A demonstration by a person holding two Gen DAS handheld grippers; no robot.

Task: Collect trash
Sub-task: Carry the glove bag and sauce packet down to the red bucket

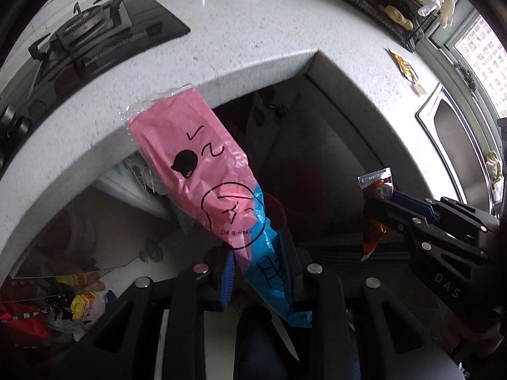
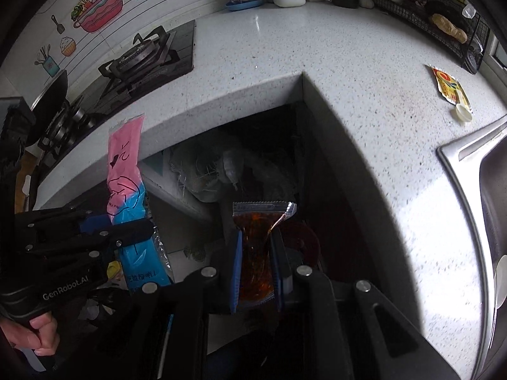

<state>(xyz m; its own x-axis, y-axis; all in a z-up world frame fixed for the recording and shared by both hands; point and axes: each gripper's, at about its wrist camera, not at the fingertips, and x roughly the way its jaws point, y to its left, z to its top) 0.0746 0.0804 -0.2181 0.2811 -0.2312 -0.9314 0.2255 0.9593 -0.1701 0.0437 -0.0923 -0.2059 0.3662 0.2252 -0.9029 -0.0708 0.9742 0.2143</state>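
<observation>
My left gripper (image 1: 260, 247) is shut on a long pink and blue plastic wrapper (image 1: 202, 171), which sticks up in front of the white counter's inner corner. That wrapper (image 2: 125, 171) and the left gripper (image 2: 139, 231) also show at the left of the right wrist view. My right gripper (image 2: 256, 247) is shut on a clear sauce sachet (image 2: 258, 253) filled with red-brown oil. In the left wrist view the sachet (image 1: 375, 212) hangs from the right gripper (image 1: 385, 212) at the right. Both grippers hover over the dark gap below the counter corner.
A white speckled counter (image 2: 285, 47) wraps around an L-shaped corner. A yellow wrapper (image 2: 448, 87) and a white cap (image 2: 462, 114) lie on it near the steel sink (image 2: 475, 158). A gas stove (image 2: 142, 60) sits at left. Bags of rubbish (image 1: 76, 307) lie on the floor below.
</observation>
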